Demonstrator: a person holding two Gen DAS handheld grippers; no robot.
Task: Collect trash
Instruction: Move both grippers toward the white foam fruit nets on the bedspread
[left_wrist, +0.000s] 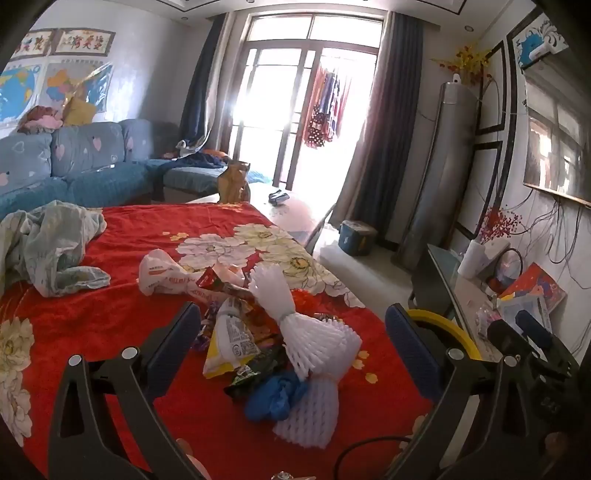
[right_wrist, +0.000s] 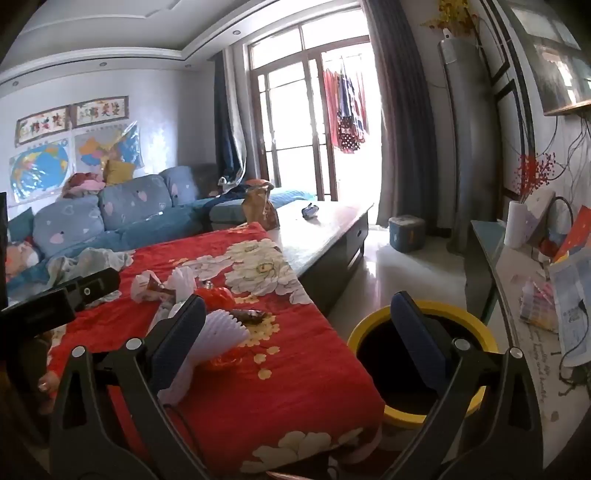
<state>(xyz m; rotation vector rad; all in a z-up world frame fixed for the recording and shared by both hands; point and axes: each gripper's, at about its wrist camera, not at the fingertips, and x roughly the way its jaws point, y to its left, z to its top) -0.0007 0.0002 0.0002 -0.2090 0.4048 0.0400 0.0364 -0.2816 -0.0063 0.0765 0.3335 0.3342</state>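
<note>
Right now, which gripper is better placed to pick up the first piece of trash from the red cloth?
Probably the left gripper. It is open with the white foam net and wrappers lying between its fingers. The right gripper, also open, points more toward the yellow bin beside the table.

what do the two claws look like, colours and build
Both match: the left claw and right claw each have black triangular cut-out arms with silver rivets at the joints, ending in flat dark-blue textured fingers. A thin black cable loops near the left one. No sleeves visible.
</note>
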